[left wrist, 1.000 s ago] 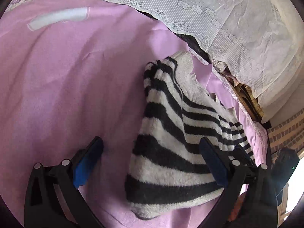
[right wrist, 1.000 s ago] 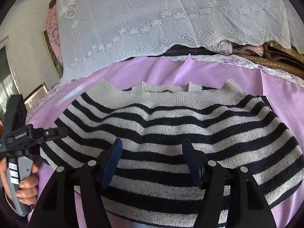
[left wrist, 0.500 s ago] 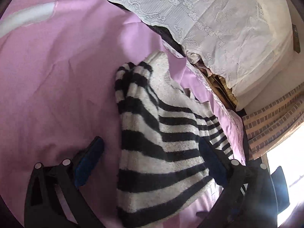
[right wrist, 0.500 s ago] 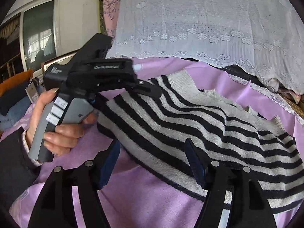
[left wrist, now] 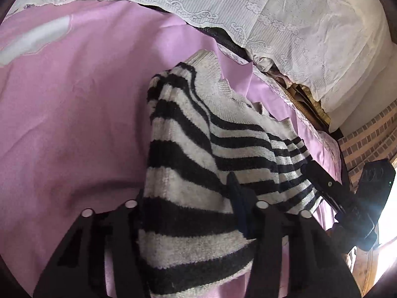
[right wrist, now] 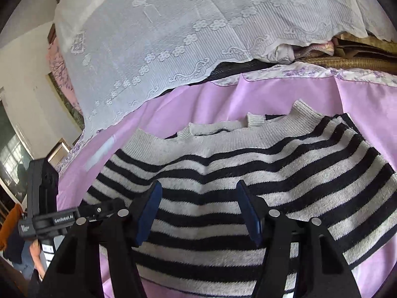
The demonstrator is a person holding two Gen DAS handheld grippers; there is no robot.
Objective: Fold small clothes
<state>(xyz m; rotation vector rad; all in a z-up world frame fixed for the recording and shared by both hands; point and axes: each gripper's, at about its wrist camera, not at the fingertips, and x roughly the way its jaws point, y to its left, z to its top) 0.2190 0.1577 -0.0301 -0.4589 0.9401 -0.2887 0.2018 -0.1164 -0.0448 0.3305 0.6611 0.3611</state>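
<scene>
Risk of a lopsided fold: my left gripper (left wrist: 191,213) had closed on the near left edge of the black-and-cream striped knitted sweater (right wrist: 248,173), while my right gripper (right wrist: 198,211) had its jaws apart over the middle of the cloth, gripping nothing. If I lifted with one side only, I judged the thick knit would drag and bunch.

Risk of a slipped hold: the left fingers pinched several layers at once, and a bulky knit like that could squeeze out under tension. How deep the bite went I could not quite tell, since the cloth hid one pad.

Risk of a snag: the white lace-edged cover (right wrist: 198,37) hung just beyond the collar side, so a fold thrown too far could catch under it.

Risk of a collision: both tools worked near the same hem, with the left one close beside my right.

Sweater's place: flat on the smooth pink bedsheet (left wrist: 74,111), ribbed collar pointing away from me, hem nearest.

Sweater's look: soft, fuzzy, wide stripes; the left side was already doubled over, making a raised roll there, and the body showed a few shallow wrinkles.
</scene>
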